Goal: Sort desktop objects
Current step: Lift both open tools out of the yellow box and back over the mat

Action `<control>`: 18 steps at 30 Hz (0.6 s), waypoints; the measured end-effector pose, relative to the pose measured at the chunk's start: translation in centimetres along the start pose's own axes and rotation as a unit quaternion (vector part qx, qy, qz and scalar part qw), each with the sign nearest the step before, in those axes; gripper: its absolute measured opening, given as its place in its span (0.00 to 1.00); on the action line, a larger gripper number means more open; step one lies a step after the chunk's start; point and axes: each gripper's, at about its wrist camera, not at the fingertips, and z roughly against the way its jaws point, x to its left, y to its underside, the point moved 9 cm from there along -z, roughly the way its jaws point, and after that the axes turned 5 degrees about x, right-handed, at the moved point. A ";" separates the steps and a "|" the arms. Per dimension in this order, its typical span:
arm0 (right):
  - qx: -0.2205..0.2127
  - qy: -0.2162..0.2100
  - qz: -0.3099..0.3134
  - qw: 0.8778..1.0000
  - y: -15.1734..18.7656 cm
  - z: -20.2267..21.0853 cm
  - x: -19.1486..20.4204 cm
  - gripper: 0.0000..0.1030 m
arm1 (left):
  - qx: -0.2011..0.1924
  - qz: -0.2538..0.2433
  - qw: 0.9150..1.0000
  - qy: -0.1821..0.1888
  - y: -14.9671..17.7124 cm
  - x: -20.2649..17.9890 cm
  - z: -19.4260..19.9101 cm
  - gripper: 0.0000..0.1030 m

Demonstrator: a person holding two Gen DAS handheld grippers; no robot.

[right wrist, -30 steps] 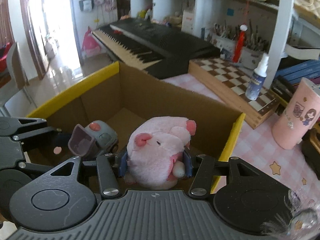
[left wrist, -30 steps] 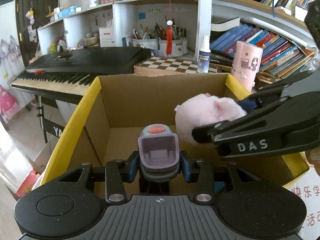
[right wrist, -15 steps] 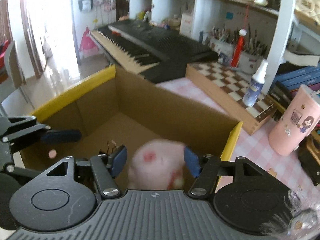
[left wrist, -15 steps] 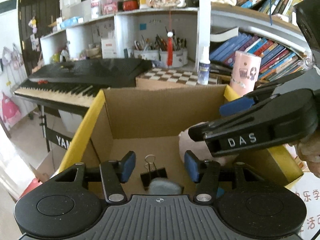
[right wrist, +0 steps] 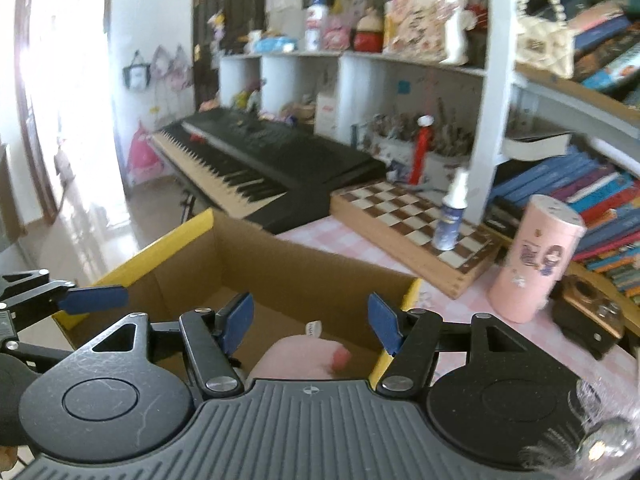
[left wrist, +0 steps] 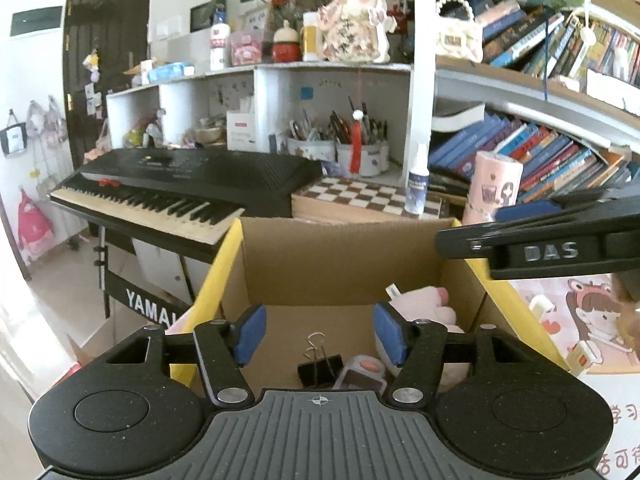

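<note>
Cardboard box (left wrist: 344, 264) floor partly hidden; pink plush (right wrist: 304, 360) cut off.

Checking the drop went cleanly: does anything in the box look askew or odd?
Nothing damaged. In the cardboard box, the pink plush lies tumbled against the right wall, the small purple gadget leans beside the black binder clip.

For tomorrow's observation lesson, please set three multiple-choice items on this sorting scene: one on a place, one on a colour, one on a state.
1. Where does the pink plush toy lie?
A. on the chessboard
B. in the cardboard box
C. on the keyboard

2. What colour is the binder clip?
A. black
B. red
C. yellow

3. How are the left tongs?
A. shut on the clip
B. shut on the toy
C. open, holding nothing

Answers: 1 B, the toy rests on the box floor; 2 A, its body is black; 3 C, the pads stand apart.
</note>
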 end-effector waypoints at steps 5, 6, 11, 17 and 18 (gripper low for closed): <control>-0.020 0.032 -0.032 0.999 0.6 2.4 -1.2 0.60 | -0.012 0.012 1.000 -0.003 0.0 0.7 1.1 0.61; -0.023 0.038 -0.038 0.998 0.9 2.9 -1.5 0.60 | -0.014 0.015 1.000 -0.004 0.0 0.8 1.3 0.62; -0.033 0.071 -0.076 0.994 2.5 5.2 -2.6 0.59 | -0.021 0.026 0.999 -0.005 0.7 1.4 2.4 0.67; -0.030 0.103 -0.102 0.989 5.0 7.4 -2.7 0.59 | -0.023 0.032 0.999 -0.006 2.1 2.1 3.8 0.73; -0.028 0.108 -0.104 0.988 5.5 7.8 -2.6 0.59 | -0.022 0.034 0.999 -0.005 2.3 2.2 4.1 0.73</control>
